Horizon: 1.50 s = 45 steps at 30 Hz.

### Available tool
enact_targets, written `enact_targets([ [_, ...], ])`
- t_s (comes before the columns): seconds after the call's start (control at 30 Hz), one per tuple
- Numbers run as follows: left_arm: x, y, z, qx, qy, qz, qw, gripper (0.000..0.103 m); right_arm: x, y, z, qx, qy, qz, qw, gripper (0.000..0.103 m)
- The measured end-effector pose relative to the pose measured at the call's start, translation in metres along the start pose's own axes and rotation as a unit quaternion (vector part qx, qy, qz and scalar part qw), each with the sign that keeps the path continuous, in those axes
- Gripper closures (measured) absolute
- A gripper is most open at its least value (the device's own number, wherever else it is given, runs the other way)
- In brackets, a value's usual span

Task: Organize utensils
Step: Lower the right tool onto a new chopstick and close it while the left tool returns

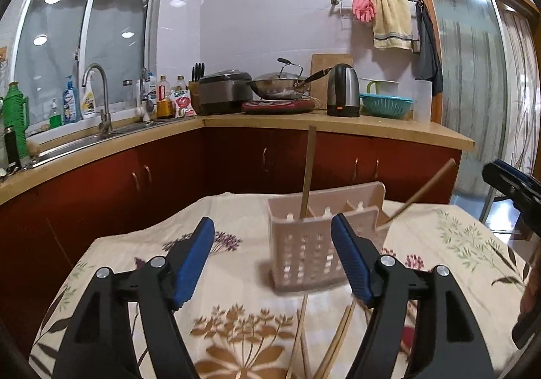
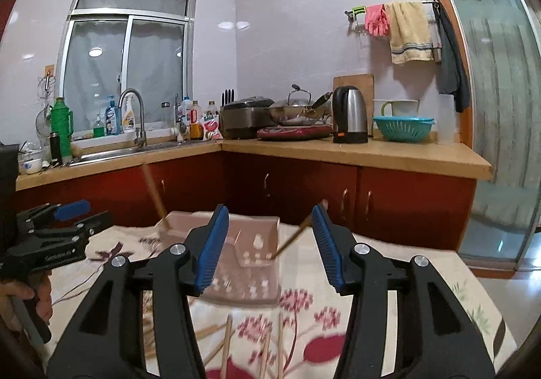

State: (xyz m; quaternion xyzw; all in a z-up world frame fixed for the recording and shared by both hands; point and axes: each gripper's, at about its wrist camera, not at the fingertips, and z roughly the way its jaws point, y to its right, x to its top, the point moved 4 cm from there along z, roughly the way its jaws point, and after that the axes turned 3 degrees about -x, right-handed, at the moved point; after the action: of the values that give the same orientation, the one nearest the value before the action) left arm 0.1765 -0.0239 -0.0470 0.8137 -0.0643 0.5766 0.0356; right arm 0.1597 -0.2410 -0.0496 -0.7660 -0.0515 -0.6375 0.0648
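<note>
Holding both tongs spread and empty, I have my left tongs (image 1: 272, 254) just short of the pink utensil holder (image 1: 304, 243), which stands on the cloth-covered desk (image 1: 142, 264) ahead of its right finger. My right tongs (image 2: 270, 243) face the same holder from the other side, with it showing between and beyond the fingers.

2 chopsticks already stand in it: 1 near upright (image 1: 308, 172) in a left slot, 1 leaning far out (image 1: 421, 191) toward my right tongs. Several loose chopsticks (image 1: 338, 338) lie on the cloth below and between my left fingers, close beside each other.

My worry is the holder: it looks light, and a nudge from either finger could tip it or slide it on the cloth. The leaning stick could lever out if brushed. Pinching 1 stick from that tight bunch risks dragging its neighbours or catching the cloth.
</note>
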Motion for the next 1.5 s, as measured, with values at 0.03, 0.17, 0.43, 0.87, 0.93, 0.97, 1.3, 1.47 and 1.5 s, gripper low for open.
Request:
enact_targets([
  [0.03,-0.002,0.001,-0.003,0.001,0.0,0.001,1.0,0.033,-0.008,-0.003,-0.007,0.002,-0.006,0.001,1.0,0.053],
  [0.17,-0.021,0.007,-0.024,0.004,0.001,0.01,0.9999,0.033,-0.047,-0.017,-0.03,0.018,-0.038,-0.003,0.999,0.059],
  [0.43,-0.077,0.022,-0.06,0.005,-0.024,0.032,0.9992,0.033,-0.129,-0.036,-0.055,0.047,-0.116,-0.013,0.992,0.07],
  [0.87,-0.153,0.032,-0.073,-0.003,-0.101,0.045,0.9939,0.044,-0.191,-0.033,-0.047,0.046,-0.208,-0.008,0.977,0.077],
  [0.93,-0.157,0.033,-0.072,-0.007,-0.107,0.048,0.993,0.046,-0.193,-0.032,-0.045,0.045,-0.213,-0.008,0.976,0.081],
  [0.97,-0.159,0.034,-0.071,-0.007,-0.11,0.048,0.9928,0.047,-0.194,-0.031,-0.044,0.044,-0.218,-0.008,0.975,0.085],
  [1.3,-0.171,0.036,-0.066,-0.021,-0.137,0.044,0.9894,0.058,-0.195,-0.029,-0.04,0.037,-0.223,-0.014,0.974,0.096],
  [1.47,-0.177,0.043,-0.065,-0.034,-0.148,0.045,0.9873,0.059,-0.195,-0.028,-0.04,0.036,-0.223,-0.016,0.974,0.096],
  [1.5,-0.178,0.044,-0.065,-0.032,-0.148,0.048,0.9873,0.059,-0.195,-0.029,-0.04,0.037,-0.223,-0.015,0.974,0.096],
])
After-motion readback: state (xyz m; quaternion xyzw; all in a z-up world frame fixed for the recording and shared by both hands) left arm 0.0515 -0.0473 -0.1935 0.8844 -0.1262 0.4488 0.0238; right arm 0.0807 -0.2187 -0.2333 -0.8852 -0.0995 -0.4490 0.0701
